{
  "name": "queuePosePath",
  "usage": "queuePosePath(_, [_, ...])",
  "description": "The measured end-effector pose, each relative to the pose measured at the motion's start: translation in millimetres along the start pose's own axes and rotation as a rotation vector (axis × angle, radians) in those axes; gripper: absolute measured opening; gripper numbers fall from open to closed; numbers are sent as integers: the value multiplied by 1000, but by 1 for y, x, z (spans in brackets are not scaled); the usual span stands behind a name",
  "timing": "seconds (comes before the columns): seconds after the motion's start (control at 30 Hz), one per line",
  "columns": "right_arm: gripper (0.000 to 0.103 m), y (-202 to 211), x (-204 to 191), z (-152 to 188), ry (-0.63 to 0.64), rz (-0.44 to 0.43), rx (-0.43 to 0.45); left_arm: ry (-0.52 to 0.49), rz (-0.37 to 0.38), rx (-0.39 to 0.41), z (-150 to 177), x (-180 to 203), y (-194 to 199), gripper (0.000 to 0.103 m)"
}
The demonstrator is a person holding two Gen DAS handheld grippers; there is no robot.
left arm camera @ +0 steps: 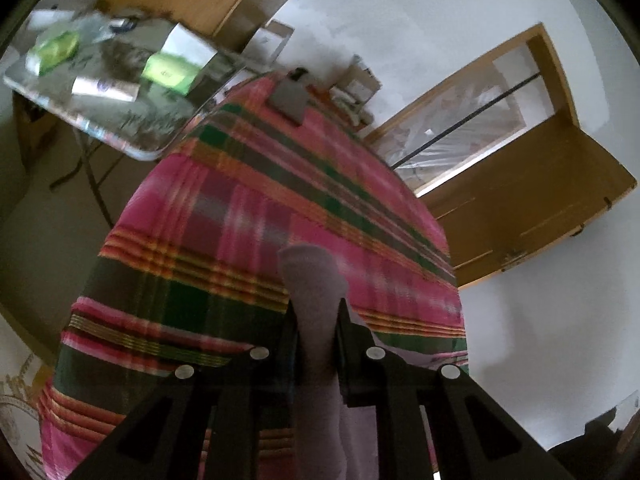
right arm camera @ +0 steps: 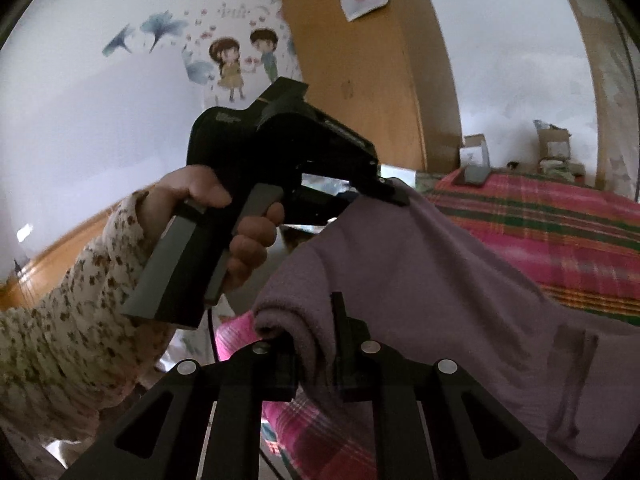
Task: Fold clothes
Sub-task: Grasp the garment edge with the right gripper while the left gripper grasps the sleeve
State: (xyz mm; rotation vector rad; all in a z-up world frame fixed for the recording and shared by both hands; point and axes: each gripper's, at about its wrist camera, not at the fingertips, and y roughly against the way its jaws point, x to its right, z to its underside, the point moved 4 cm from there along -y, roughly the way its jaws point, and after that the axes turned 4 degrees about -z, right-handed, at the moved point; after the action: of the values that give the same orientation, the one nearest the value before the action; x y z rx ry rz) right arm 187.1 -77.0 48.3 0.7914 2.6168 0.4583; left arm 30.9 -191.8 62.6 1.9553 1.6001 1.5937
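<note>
A lilac fleece garment (right arm camera: 400,272) hangs stretched between both grippers above a bed with a pink, green and orange plaid cover (right arm camera: 540,232). In the right wrist view my right gripper (right arm camera: 314,328) is shut on a folded edge of the garment. A hand (right arm camera: 248,240) in a floral sleeve holds the left gripper (right arm camera: 394,194), which pinches the garment's far top corner. In the left wrist view the left gripper (left arm camera: 318,308) is shut on a rolled strip of the lilac garment (left arm camera: 308,276), with the plaid cover (left arm camera: 240,220) below.
A folding table (left arm camera: 48,88) with green packs and tubes stands left of the bed. A dark grey flat object (left arm camera: 290,98) lies at the bed's far end. A wooden wardrobe door (left arm camera: 520,208) stands open at the right; boxes (right arm camera: 554,140) line the far wall.
</note>
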Motion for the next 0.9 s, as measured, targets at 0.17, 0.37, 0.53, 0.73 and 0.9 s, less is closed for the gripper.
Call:
queuePosePath(0.17, [13,31,7,-6,-23,14,68,-66,10,37,-1,42,8,16])
queuePosePath(0.37, [13,65,20,-12,-64,38,146,-138,26,47,0,91,7,16])
queuePosePath(0.53, [13,92,34,-19,-97,69,203,-174,51,39,6,131,-1,16])
queuePosePath(0.73, [13,122,52,-17,-137,116,257,-228,64,19,15,172,-17,16])
queuePosePath(0.9, [13,145,66,-13,-163,153,285,-268,70,0,24,204,-32,16])
